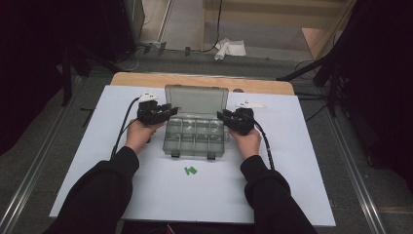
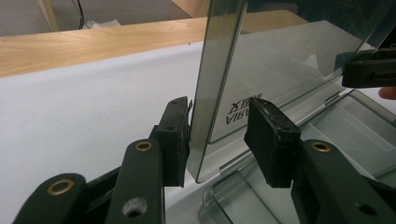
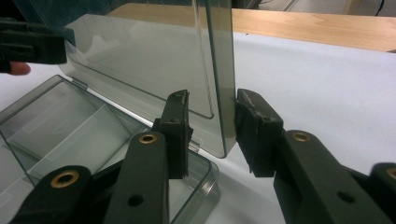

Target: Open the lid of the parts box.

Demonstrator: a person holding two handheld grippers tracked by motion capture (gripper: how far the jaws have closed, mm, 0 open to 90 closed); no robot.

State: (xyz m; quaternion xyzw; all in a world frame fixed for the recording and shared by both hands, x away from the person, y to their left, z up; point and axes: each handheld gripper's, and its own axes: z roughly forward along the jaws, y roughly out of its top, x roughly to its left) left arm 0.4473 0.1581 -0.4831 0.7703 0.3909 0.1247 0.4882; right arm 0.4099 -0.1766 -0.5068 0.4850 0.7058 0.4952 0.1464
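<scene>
White sheet (image 1: pixel 204 195), wooden table (image 1: pixel 204 80), grey floor (image 1: pixel 44 146)

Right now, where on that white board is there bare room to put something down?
The widest bare patch of the white board lies between the forearms, in front of the clear box, apart from a small green mark. The strips beyond each hand, toward the left and right edges, are also free. The middle is crowded: the left gripper and right gripper flank the raised lid.

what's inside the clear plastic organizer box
The box shows only clear dividers and bare compartments; no item stands out. Its raised lid and smoky walls blur the rear row, so small parts there cannot be ruled out.
</scene>
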